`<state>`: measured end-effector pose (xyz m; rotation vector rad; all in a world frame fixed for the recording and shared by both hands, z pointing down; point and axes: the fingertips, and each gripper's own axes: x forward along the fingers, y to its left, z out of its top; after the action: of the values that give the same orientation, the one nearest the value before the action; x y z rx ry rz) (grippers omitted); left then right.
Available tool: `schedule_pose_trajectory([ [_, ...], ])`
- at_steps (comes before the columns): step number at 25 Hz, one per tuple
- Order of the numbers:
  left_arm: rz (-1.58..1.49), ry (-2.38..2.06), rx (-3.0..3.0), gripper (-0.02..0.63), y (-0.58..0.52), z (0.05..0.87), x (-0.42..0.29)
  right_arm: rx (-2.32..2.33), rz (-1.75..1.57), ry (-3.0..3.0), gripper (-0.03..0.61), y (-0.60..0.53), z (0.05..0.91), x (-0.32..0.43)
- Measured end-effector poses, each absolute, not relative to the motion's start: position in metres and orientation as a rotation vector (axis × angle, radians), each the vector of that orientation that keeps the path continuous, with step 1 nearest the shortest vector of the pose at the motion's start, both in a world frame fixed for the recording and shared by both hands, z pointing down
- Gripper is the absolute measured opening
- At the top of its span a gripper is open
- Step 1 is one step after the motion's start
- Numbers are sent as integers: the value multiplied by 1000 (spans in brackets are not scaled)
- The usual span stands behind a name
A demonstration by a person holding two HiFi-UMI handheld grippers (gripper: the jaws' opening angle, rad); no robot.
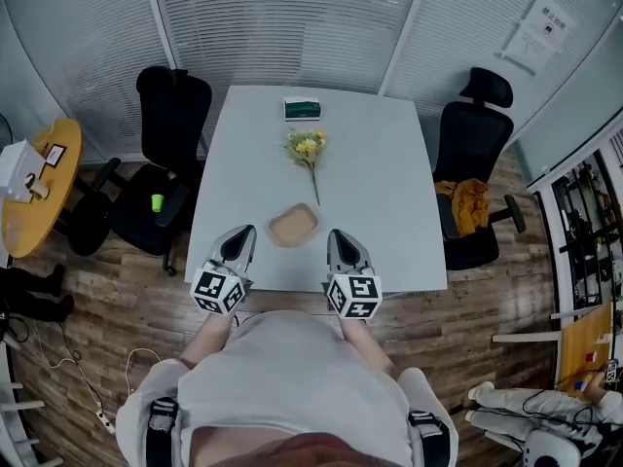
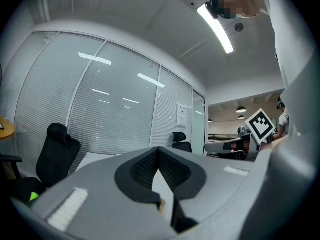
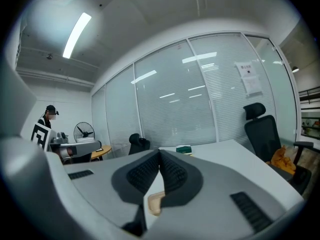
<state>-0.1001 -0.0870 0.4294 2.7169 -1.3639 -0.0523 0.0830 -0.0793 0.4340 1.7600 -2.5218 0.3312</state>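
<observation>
While you hold the left gripper (image 1: 241,232) and right gripper (image 1: 338,234) either side of the shallow, rounded tan tray (image 1: 294,226) at the smooth white worktop's (image 1: 375,168) near edge, their ribbed black fingers (image 2: 142,169) are pressed together on nothing. I judge this a poised start; any grasp needs them spread first. Beyond the tray lie soft yellow flowers (image 1: 307,148), then a flat green box (image 1: 303,109).

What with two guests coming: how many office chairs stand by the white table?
2. One black chair stands at the table's left side, the other chair at its right, an orange cloth on it. More could be hidden beyond the frame.
</observation>
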Motion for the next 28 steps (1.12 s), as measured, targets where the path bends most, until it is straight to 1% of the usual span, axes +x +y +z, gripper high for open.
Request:
schedule_pose_trajectory([
  [8, -1, -1327, 2678, 11, -107, 451, -112, 1762, 374, -2452, 8, -96, 450, 76],
  [16, 91, -1257, 2644, 11, -112, 483, -110, 1743, 497, -2371, 9, -97, 488, 75],
  [26, 195, -1153, 2596, 11, -111, 529, -99, 1707, 561, -2284, 9, -101, 528, 75],
  [27, 202, -1146, 2592, 11, -110, 532, -98, 1688, 566, -2284, 13, -101, 532, 74],
  [28, 207, -1138, 2588, 11, -109, 536, -97, 1666, 573, -2286, 48, -101, 536, 71],
])
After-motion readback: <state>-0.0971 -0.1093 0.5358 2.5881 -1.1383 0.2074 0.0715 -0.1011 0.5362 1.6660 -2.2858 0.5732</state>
